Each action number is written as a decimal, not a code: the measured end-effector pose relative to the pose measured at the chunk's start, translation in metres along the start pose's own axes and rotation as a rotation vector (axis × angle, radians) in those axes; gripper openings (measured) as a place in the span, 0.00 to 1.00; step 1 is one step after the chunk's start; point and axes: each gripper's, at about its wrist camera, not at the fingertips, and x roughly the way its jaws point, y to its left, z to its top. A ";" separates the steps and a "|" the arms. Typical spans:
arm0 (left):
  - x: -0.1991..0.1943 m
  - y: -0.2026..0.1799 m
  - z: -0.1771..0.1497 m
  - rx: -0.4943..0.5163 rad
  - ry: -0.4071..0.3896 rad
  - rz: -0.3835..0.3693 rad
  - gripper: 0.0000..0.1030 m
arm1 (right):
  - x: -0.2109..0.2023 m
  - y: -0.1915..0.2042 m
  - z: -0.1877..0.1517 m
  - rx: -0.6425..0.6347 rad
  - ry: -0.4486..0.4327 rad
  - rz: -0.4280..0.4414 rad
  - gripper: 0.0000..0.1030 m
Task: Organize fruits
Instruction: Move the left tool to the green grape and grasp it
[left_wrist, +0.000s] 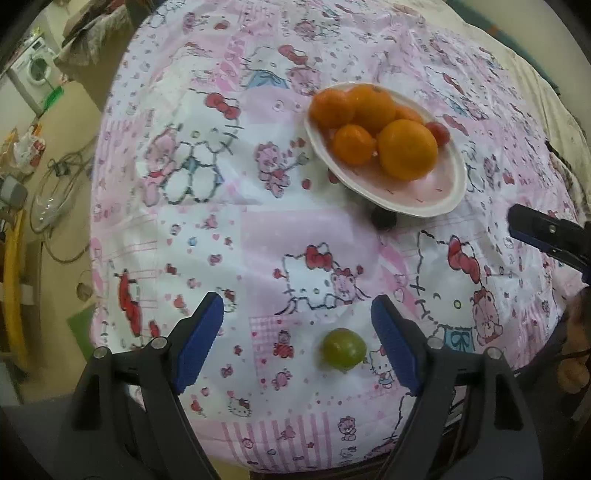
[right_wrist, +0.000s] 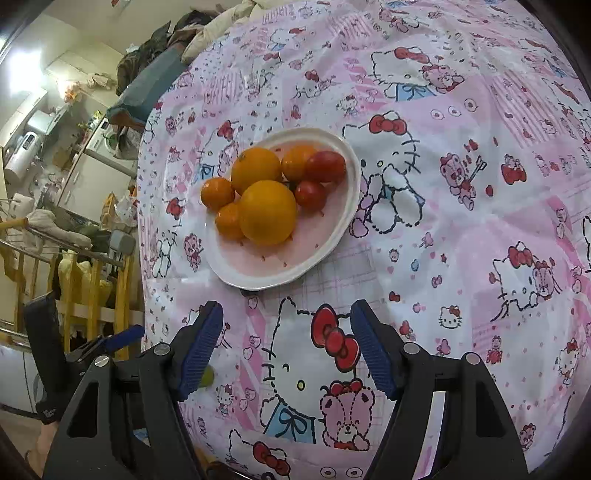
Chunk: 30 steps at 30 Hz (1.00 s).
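A white oval plate (left_wrist: 448, 199) (right_wrist: 343, 218) holds several oranges (left_wrist: 406, 149) (right_wrist: 267, 212) and red tomatoes (right_wrist: 325, 166). A green round fruit (left_wrist: 344, 348) lies on the cloth between my left gripper's fingers, nearer the right one. It shows as a sliver behind my right gripper's left finger (right_wrist: 207, 376). A dark round fruit (left_wrist: 383, 218) sits against the plate's near edge. My left gripper (left_wrist: 297, 343) is open above the table's near edge. My right gripper (right_wrist: 286, 347) is open and empty, just short of the plate. It shows at the right in the left wrist view (left_wrist: 546, 236).
The table wears a pink and white cartoon-cat cloth (left_wrist: 258, 240) (right_wrist: 461, 221). Beyond the table's left edge are a washing machine (left_wrist: 31, 72), cables and clutter on the floor (left_wrist: 55, 184), and a yellow wooden rack (right_wrist: 92, 288).
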 end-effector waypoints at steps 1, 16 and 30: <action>0.003 -0.002 -0.002 0.008 0.010 -0.007 0.77 | 0.002 0.001 0.000 -0.006 0.005 -0.004 0.72; 0.042 -0.058 -0.029 0.310 0.114 0.066 0.33 | 0.006 0.007 -0.002 -0.038 0.024 -0.013 0.72; -0.013 -0.012 -0.003 0.102 -0.013 -0.008 0.24 | 0.027 0.022 -0.009 -0.084 0.079 -0.013 0.71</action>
